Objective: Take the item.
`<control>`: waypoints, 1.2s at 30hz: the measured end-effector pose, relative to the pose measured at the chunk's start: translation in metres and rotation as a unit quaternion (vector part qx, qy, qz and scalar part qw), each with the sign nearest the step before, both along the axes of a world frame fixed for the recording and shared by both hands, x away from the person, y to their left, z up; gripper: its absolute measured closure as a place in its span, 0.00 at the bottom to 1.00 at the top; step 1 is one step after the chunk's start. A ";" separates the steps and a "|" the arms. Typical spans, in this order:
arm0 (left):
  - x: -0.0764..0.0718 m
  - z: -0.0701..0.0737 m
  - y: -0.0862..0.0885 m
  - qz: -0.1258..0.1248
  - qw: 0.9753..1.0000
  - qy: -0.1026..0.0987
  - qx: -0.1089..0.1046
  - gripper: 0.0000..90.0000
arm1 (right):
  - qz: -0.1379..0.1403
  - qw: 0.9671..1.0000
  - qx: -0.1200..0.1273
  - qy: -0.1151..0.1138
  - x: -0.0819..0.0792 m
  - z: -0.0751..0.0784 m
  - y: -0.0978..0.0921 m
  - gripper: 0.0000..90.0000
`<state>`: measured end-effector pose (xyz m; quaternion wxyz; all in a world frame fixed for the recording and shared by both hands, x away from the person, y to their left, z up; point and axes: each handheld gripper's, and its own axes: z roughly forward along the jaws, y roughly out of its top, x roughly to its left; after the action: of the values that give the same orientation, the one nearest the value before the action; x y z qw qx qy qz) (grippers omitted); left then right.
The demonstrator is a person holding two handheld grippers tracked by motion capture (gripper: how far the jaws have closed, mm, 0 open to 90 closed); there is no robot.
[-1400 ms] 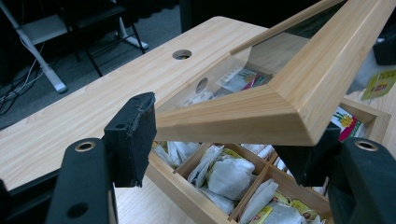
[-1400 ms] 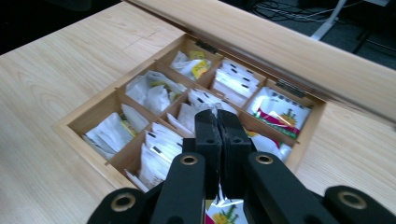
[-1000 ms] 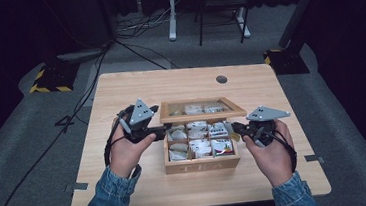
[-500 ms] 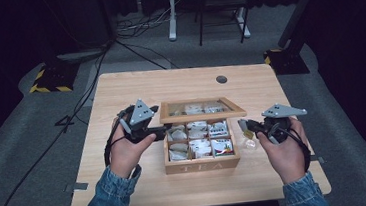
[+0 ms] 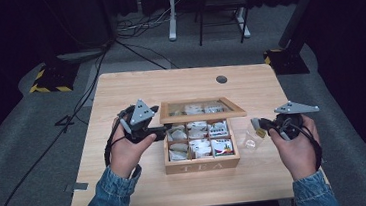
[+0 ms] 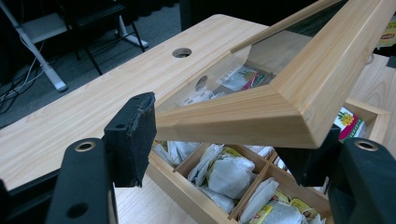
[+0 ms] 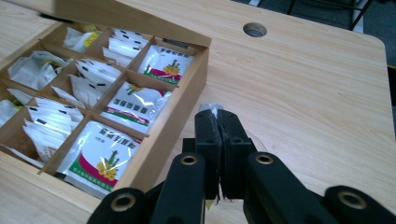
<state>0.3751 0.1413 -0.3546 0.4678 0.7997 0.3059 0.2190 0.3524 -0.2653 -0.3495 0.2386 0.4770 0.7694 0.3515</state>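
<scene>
A wooden tea box (image 5: 201,165) stands mid-table, its compartments packed with tea bags (image 7: 135,103). Its glass-paned lid (image 5: 203,115) is raised partway. My left gripper (image 5: 161,130) holds the lid's left front corner; in the left gripper view the wooden lid frame (image 6: 280,102) sits between the jaws of that gripper (image 6: 224,149). My right gripper (image 5: 257,125) is just right of the box, shut on a clear tea packet (image 5: 248,139). The packet's top edge (image 7: 211,107) sticks out above the closed jaws of the right gripper (image 7: 217,135).
The light wooden table (image 5: 179,83) has a round cable hole (image 5: 221,79) at the back right. Bare tabletop (image 7: 303,93) lies to the right of the box. On the dark floor behind stand a desk frame (image 5: 183,12) and loose cables (image 5: 115,43).
My right gripper has drawn back to the right, away from the box, carrying the clear packet. The left gripper still holds the lid up in the same place.
</scene>
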 end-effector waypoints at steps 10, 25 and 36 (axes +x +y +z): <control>0.000 0.000 0.000 0.000 1.000 0.000 0.000 0.38 | -0.017 1.000 -0.007 0.019 0.013 -0.009 -0.010 0.98; 0.000 0.000 0.000 0.000 1.000 0.000 -0.001 0.38 | -0.017 0.997 -0.020 0.068 0.028 -0.032 -0.008 0.98; 0.000 -0.001 0.000 -0.002 1.000 0.002 0.001 0.38 | -0.014 0.994 -0.032 0.107 0.035 -0.041 -0.004 0.97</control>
<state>0.3754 0.1412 -0.3553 0.4666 0.8012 0.3050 0.2174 0.3879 -0.2691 -0.3904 0.1752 0.5150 0.7945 0.2700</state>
